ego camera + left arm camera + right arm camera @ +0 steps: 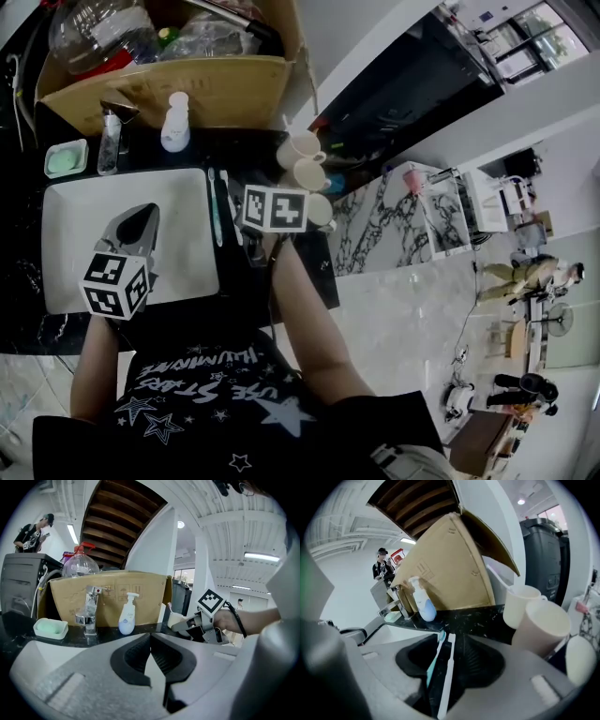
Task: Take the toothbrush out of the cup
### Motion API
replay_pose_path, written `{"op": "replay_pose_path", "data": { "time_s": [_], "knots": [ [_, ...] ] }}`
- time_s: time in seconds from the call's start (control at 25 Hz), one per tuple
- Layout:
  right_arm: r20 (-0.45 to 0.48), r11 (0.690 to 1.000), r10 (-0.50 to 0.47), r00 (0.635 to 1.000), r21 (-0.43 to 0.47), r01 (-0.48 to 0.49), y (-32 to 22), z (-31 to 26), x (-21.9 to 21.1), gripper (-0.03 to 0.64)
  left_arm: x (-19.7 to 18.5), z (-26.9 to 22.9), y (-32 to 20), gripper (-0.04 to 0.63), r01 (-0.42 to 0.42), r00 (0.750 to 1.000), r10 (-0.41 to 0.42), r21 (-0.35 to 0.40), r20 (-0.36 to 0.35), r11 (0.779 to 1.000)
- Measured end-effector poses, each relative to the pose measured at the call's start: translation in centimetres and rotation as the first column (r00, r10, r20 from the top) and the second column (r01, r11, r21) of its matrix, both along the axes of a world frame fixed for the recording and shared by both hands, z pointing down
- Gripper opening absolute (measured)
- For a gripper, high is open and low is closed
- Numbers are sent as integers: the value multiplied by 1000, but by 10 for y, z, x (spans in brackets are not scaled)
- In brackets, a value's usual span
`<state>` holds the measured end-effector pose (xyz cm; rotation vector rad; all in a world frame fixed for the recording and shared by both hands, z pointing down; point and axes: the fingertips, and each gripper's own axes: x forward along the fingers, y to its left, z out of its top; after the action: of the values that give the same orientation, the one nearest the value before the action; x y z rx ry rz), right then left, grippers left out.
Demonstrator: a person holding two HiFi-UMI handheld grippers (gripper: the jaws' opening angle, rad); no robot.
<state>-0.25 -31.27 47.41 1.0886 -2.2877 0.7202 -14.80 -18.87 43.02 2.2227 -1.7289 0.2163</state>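
Right gripper (449, 639), jaws apart and clamping nothing, frames the white toothbrush (447, 677) and teal toothbrush (433, 660) lying on the counter's (246, 150) edge beside the sink (70, 202), with cups (543, 625) crowding the right, while the left gripper (151, 637) is closed and empty.

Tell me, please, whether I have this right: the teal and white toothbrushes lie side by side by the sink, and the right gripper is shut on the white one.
Not quite: the right gripper is open, its jaws apart and pressing on neither brush, as the right gripper view shows. The teal toothbrush and white toothbrush do lie side by side by the sink.
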Motion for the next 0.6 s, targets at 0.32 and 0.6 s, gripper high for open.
{"op": "replay_pose_path", "data": {
  "time_s": [0.32, 0.6],
  "knots": [
    [-18, 976, -25, 1000, 215, 28, 3, -58, 20, 199, -3, -21, 9, 9, 40, 999, -40, 32, 10, 999],
    [-194, 900, -19, 981, 424, 101, 2, -88, 40, 198, 13, -34, 11, 9, 23, 998, -25, 57, 51, 998]
  ]
}}
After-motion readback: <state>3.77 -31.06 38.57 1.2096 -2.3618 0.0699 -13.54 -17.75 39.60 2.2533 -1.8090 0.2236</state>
